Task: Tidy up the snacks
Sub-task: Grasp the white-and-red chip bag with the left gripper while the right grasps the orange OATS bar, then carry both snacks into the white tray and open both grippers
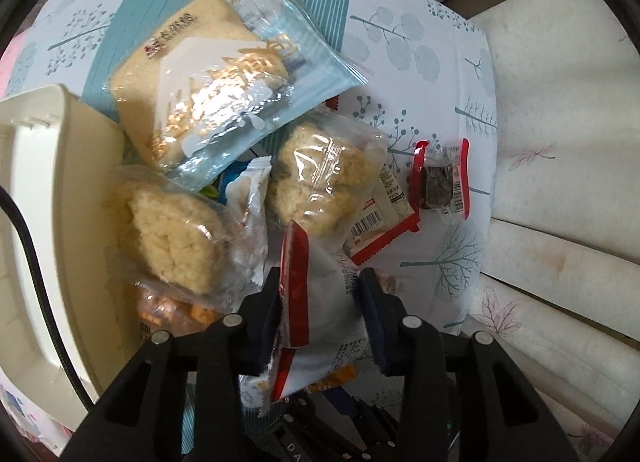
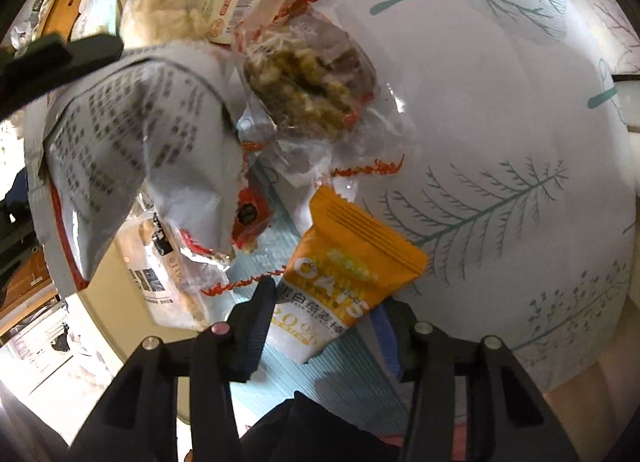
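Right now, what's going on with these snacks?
A person with a gripper in each hand is sorting a heap of wrapped snacks on a tree-print tablecloth. The left gripper is closed on a white and red packet. The right gripper has an orange oats packet between its fingers. A cream bin sits beside the heap.

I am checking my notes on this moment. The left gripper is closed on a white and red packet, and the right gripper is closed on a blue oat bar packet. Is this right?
Not quite: the oat bar packet between the right gripper's fingers is orange, not blue, as the right wrist view shows. The left gripper is indeed closed on a white and red packet.
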{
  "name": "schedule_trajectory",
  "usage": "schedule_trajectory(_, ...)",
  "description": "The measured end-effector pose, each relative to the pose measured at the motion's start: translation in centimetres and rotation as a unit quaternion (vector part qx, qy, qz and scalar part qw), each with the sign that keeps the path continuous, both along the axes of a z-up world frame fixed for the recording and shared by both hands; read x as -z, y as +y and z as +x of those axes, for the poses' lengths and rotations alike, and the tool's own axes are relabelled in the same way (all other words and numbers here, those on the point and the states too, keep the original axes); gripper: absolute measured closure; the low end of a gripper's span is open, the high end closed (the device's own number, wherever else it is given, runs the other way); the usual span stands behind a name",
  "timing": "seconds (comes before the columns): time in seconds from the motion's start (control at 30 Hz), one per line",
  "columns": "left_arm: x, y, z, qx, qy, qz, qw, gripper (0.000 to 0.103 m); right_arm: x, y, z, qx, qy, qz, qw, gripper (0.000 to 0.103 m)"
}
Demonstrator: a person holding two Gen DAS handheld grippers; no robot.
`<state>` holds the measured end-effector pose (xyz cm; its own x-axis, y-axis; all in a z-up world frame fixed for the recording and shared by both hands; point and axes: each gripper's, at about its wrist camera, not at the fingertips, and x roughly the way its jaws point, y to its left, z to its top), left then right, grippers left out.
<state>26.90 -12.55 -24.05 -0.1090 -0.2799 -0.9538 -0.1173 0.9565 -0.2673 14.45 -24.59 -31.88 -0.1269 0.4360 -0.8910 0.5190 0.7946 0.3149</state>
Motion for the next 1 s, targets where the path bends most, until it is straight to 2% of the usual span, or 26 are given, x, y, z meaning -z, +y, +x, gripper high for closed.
schedule_trajectory(0.13,-1.4,0.6,-0.7,-0.004,-0.016,-0.003,0.9999,0.068,-0.4,-0.6,-1.0,0.001,-0.009,-0.001,1.000,0.060)
schedule_trajectory(0.33,-4.7,2.0,-1.8,-0.009,-0.060,-0.009,0.9981,0.069,-1.6,-0.7,-2.0,0.001,-0.019,-0.005,1.000,0.062)
schedule_trajectory(0.53,-8.6,4.7,-3.5,-0.021,-0.124,-0.029,0.9916,0.069,-3.4,-0.3,-3.5,0.004,-0.046,-0.018,0.999,0.063)
schedule_trajectory(0.8,-12.8,10.1,-7.3,-0.045,-0.217,-0.059,0.9734,0.068,-7.8,2.7,-5.8,-0.009,-0.106,-0.051,0.993,0.063)
schedule_trajectory(1.0,-14.9,14.9,-10.2,-0.048,-0.262,-0.084,0.9603,0.068,-10.6,5.9,-7.9,-0.003,-0.158,-0.067,0.985,0.063)
